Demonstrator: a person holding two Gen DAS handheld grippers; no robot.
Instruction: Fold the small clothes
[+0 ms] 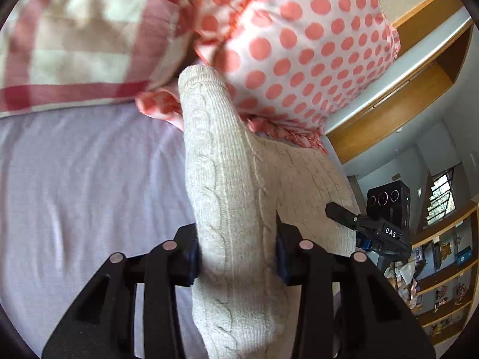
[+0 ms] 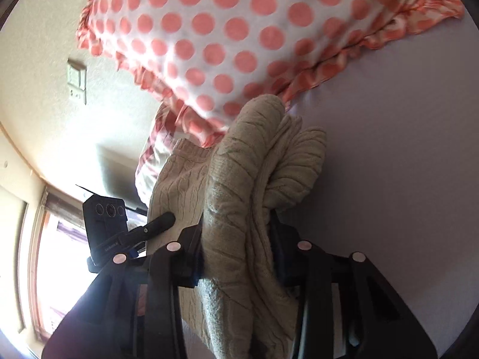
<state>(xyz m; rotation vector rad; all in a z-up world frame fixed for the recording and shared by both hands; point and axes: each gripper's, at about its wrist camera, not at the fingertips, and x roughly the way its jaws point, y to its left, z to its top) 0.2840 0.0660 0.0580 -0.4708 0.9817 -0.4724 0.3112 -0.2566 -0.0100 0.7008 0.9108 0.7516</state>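
A cream cable-knit sweater point(image 1: 227, 185) hangs between both grippers above a lilac bed sheet point(image 1: 83, 185). My left gripper point(image 1: 236, 257) is shut on one part of the knit. My right gripper point(image 2: 238, 254) is shut on a bunched, folded part of the same sweater point(image 2: 245, 179). In the left wrist view the right gripper point(image 1: 359, 221) shows at the right, its finger against the knit. In the right wrist view the left gripper point(image 2: 143, 230) shows at the left, touching the sweater.
A coral polka-dot pillow point(image 1: 305, 42) with a ruffled edge and a red checked pillow point(image 1: 74, 36) lie at the head of the bed. A wooden shelf unit point(image 1: 443, 284) stands to the right. A wall switch point(image 2: 76, 82) and a window point(image 2: 57, 254) are on the left.
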